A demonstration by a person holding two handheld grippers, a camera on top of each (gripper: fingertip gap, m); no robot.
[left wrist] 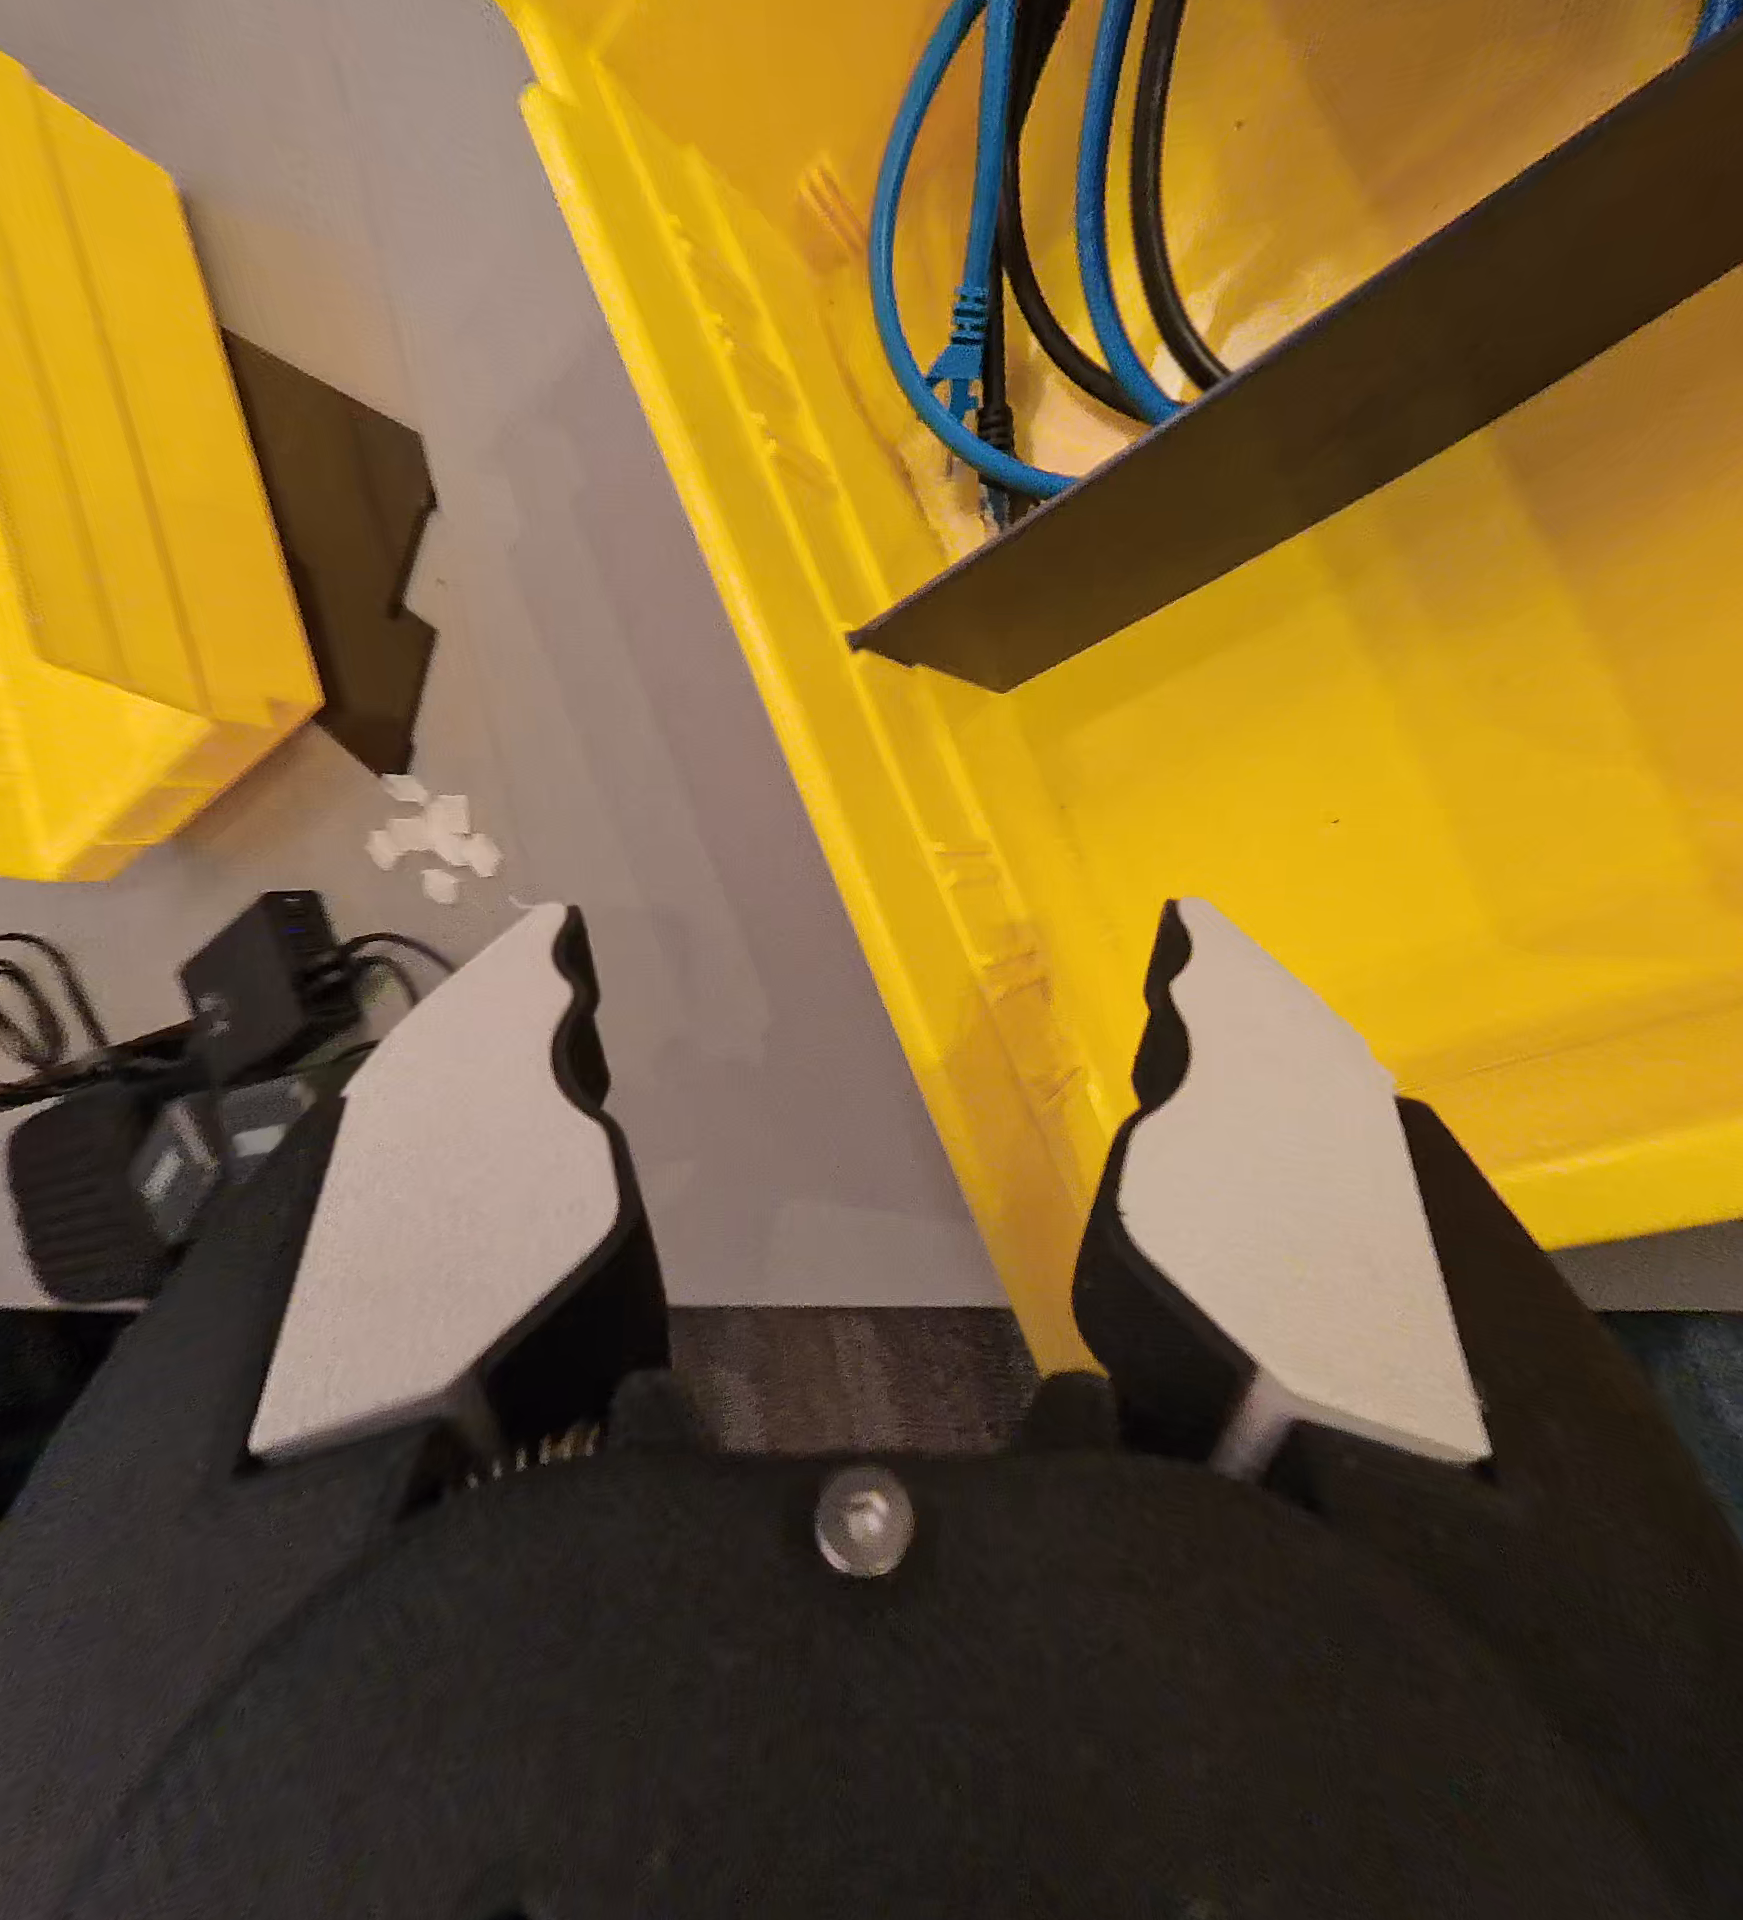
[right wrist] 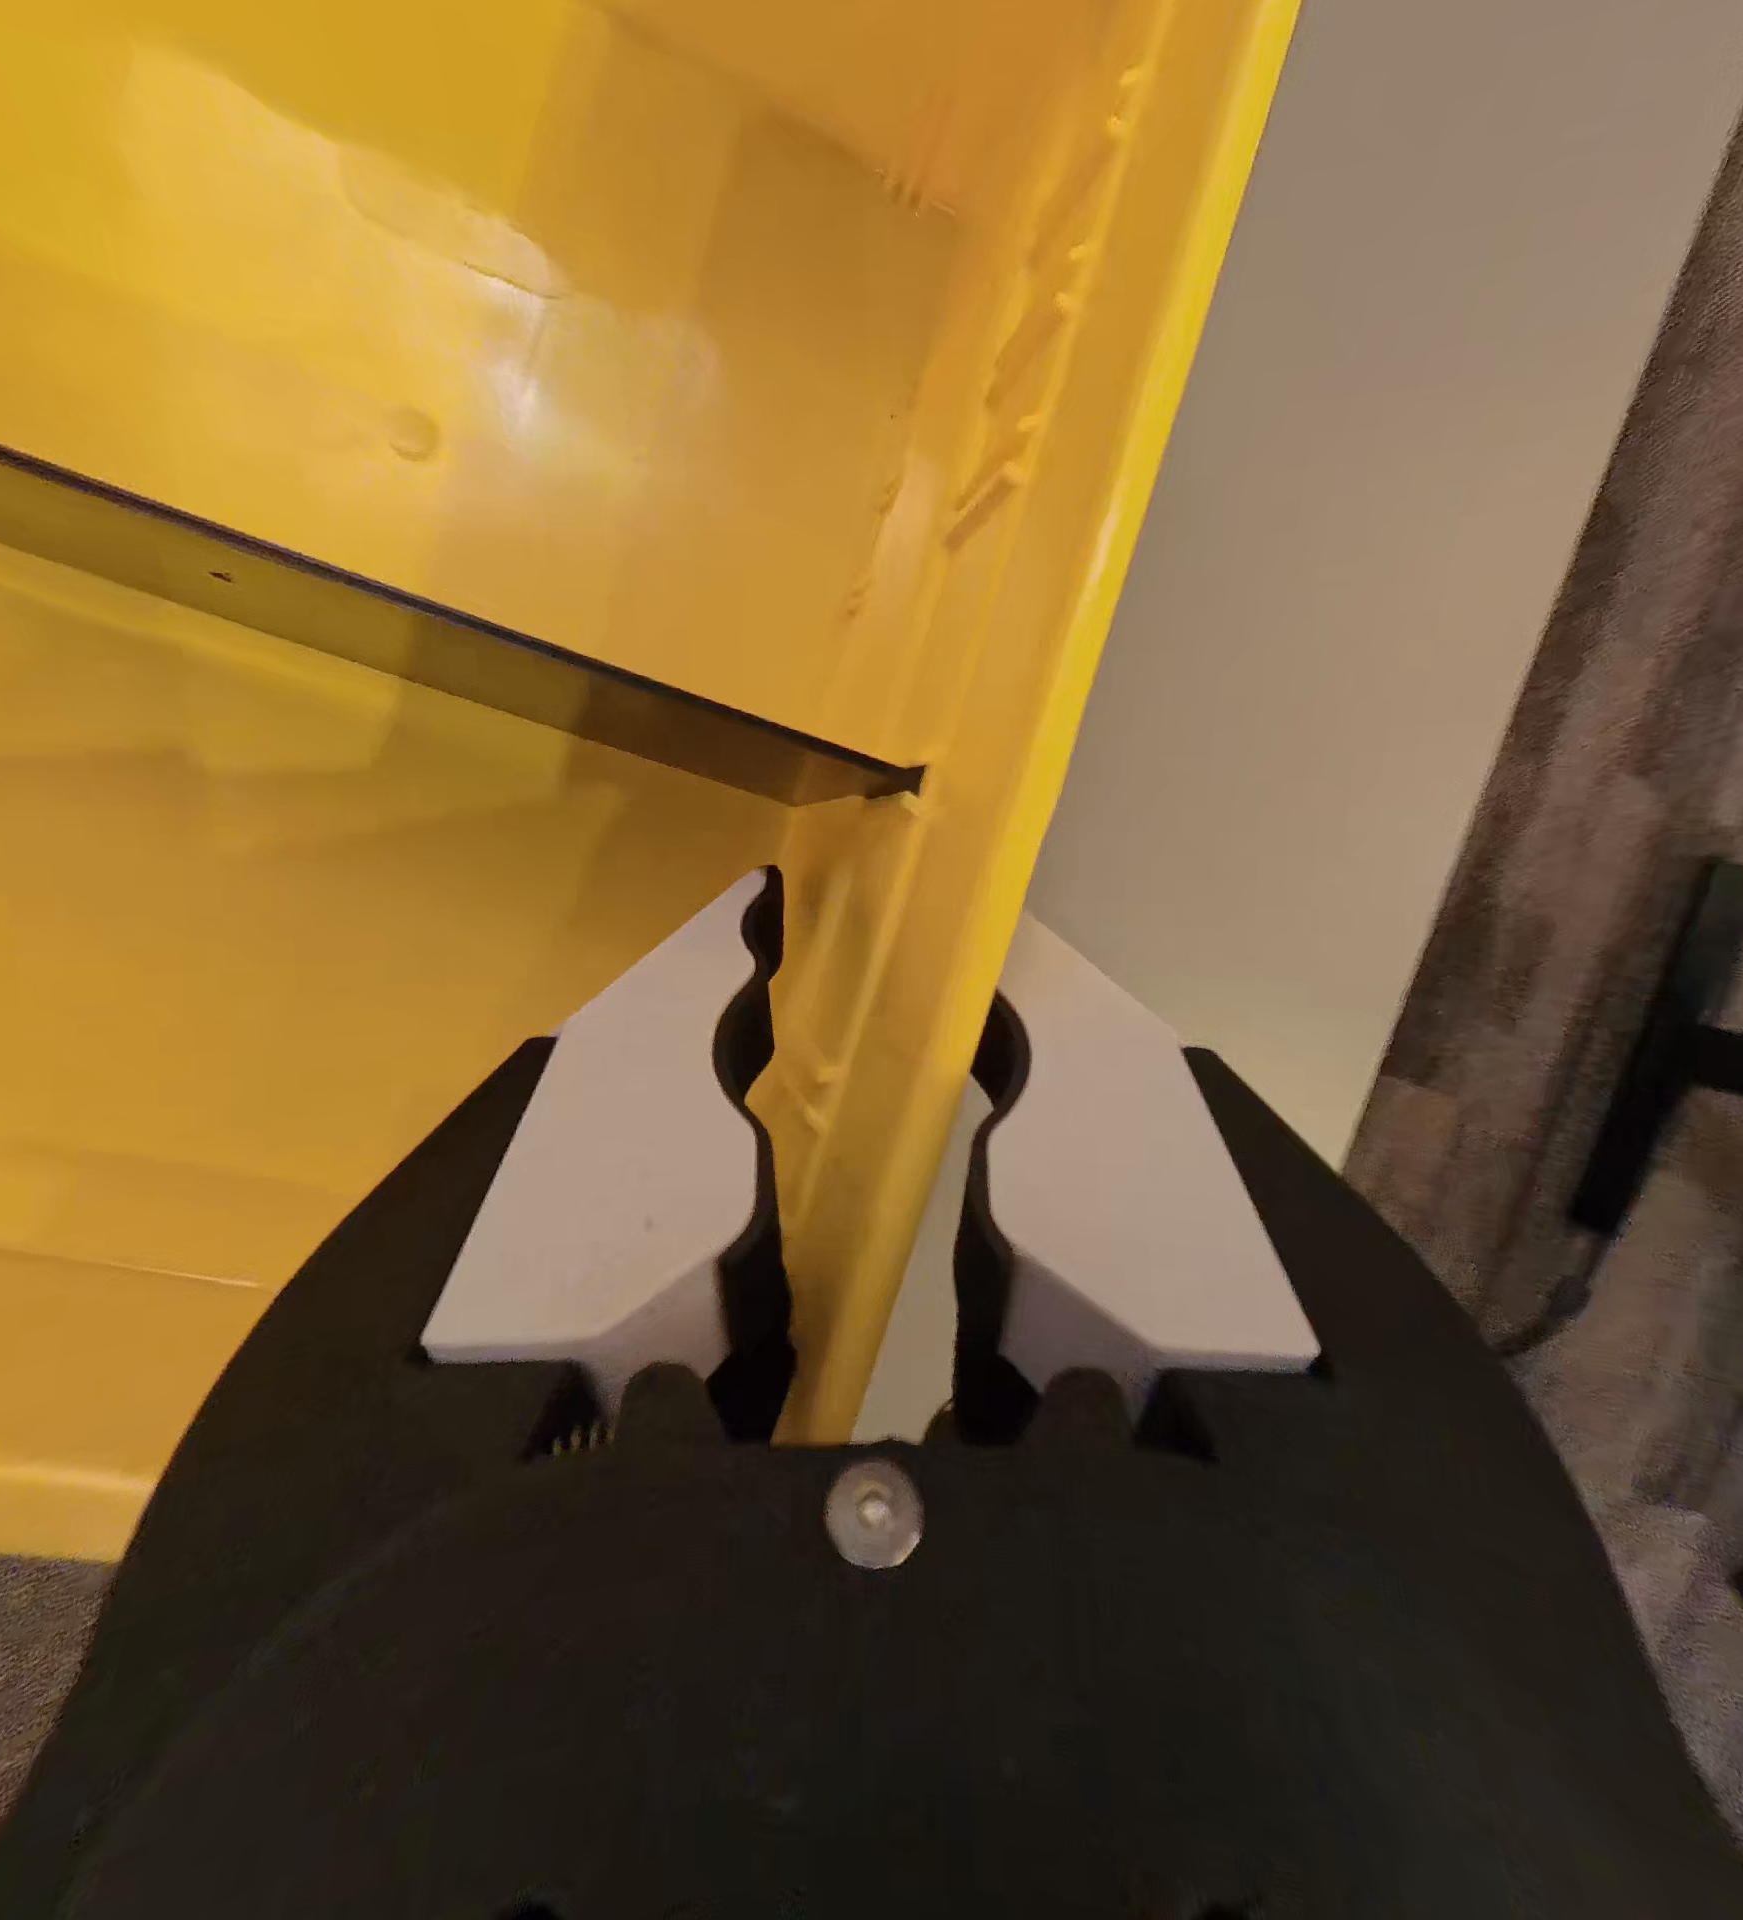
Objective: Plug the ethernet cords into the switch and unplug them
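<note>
Blue ethernet cords (left wrist: pixel 960 353) in yellow bin (left wrist: pixel 1366 831), beyond black divider (left wrist: pixel 1366 364), ahead-right of left claw (left wrist: pixel 867 1039); fingers apart, straddling bin rim; right claw (right wrist: pixel 872 1091) clamped on opposite rim; left nearer; switch unseen.

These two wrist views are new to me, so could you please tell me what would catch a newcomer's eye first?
The big yellow bin fills both views, crossed by a black divider. Behind that divider, in the left wrist view, blue ethernet cords and black cords hang in loops. The right gripper is closed on the bin's side wall, while the left gripper is open over the opposite rim.
</note>
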